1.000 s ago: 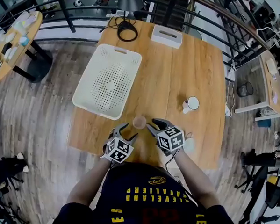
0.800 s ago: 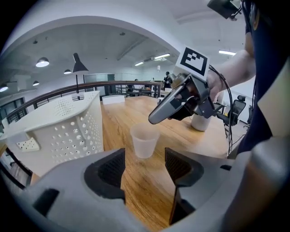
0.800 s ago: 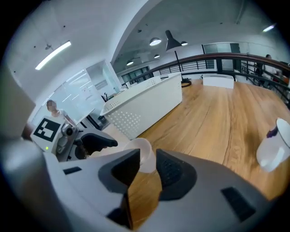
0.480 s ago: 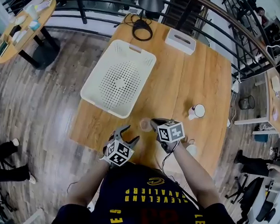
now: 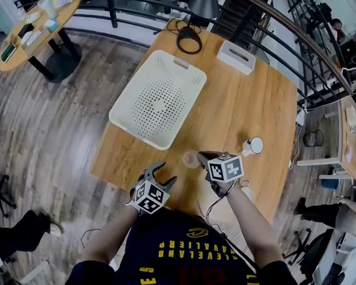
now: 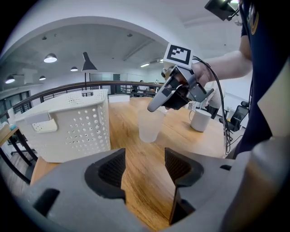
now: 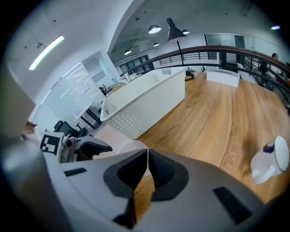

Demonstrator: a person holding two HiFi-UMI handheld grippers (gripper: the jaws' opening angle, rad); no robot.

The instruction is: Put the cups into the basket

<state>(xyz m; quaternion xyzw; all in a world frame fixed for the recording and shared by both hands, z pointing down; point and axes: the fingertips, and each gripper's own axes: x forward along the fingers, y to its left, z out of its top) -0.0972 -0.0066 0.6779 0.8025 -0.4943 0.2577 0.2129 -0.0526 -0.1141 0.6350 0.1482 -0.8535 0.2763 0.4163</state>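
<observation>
Right claw (image 5: pixel 200 158), jaws just closing, clenches the rim of a clear cup (image 5: pixel 190 160) standing on the bench (image 5: pixel 253 102). Left claw (image 5: pixel 166 173) hangs released, empty. White basket (image 5: pixel 124 117) sits at eleven o'clock from the cup.

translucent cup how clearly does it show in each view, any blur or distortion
Head view: the translucent cup is faint, nearly blending into the wooden table; left gripper view: clearest, frosted, railing bowed by the fisheye; right gripper view: only its rim shows.
</observation>
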